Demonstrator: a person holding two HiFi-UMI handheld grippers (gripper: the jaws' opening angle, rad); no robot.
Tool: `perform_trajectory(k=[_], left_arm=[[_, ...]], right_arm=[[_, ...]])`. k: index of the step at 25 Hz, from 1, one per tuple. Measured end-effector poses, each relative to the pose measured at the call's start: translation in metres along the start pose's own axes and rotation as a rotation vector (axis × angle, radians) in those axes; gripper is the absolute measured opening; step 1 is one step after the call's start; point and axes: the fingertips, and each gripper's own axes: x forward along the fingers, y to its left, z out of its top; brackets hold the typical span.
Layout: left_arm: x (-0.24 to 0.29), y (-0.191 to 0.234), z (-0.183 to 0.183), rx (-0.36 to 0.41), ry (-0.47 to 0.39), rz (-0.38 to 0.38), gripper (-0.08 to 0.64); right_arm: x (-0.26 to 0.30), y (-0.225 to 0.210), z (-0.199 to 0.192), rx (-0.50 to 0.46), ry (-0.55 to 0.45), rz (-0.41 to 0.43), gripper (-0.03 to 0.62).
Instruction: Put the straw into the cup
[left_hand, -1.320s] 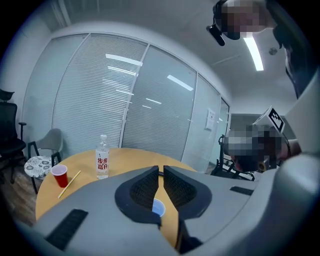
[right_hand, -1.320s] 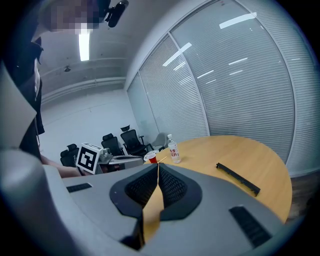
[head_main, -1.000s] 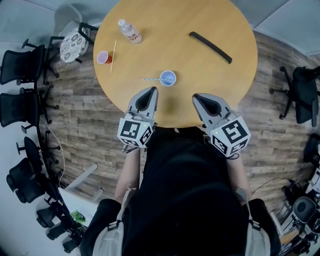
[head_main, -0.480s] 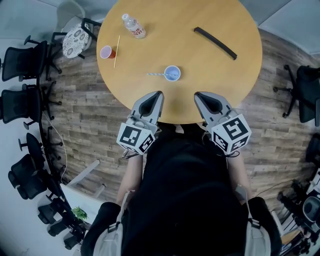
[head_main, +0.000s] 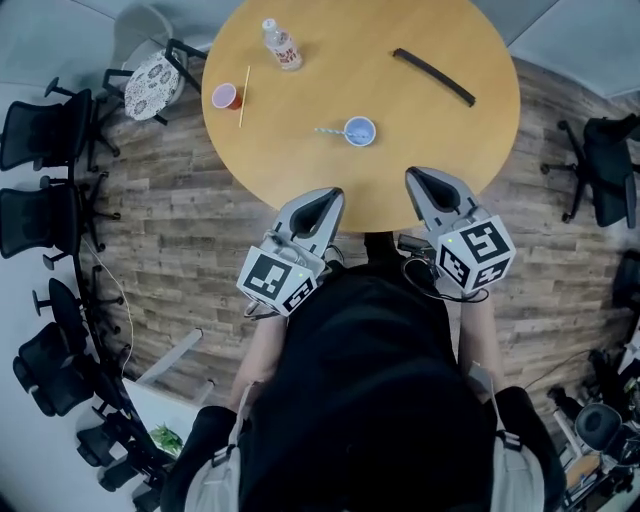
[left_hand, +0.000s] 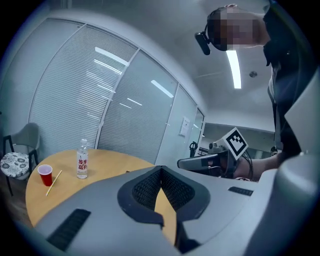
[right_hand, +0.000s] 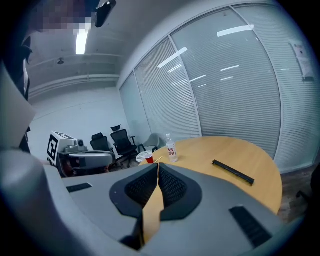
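Observation:
A small blue cup (head_main: 361, 131) stands on the round wooden table (head_main: 420, 130), towards its near side. A pale striped straw (head_main: 328, 130) juts out from the cup to the left, lying flat; I cannot tell whether its end is inside the cup. My left gripper (head_main: 328, 196) (left_hand: 161, 169) hangs at the table's near edge, shut, nothing between its pads. My right gripper (head_main: 421, 176) (right_hand: 158, 166) is beside it at the same edge, shut and empty too. Both sit well short of the cup.
At the table's far left are a red cup (head_main: 226, 96) (left_hand: 45, 175), a thin wooden stick (head_main: 243, 96) and a water bottle (head_main: 283, 44) (right_hand: 171, 148). A black strip (head_main: 433, 76) (right_hand: 233, 171) lies far right. Office chairs (head_main: 40, 130) line the left wall.
Both grippers have drawn back from over the table to its near edge, the left one more. The cup and straw lie as before.

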Motion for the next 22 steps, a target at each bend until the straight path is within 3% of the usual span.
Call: perform_trajectory(k=[10, 16, 22], left_arm=[[-0.095, -0.011, -0.028, -0.024, 0.010, -0.036, 0.012], [-0.141, -0.022, -0.038, -0.017, 0.007, -0.060, 0.012], [-0.172, -0.028, -0.043, -0.011, 0.003, -0.082, 0.012]], right_arm=[[-0.021, 0.079, -0.034, -0.022, 0.033, -0.054, 0.018], [-0.037, 0.139, -0.062, -0.028, 0.036, -0.019, 0.018], [-0.054, 0.182, -0.061, -0.054, -0.030, 0.036, 0.018]])
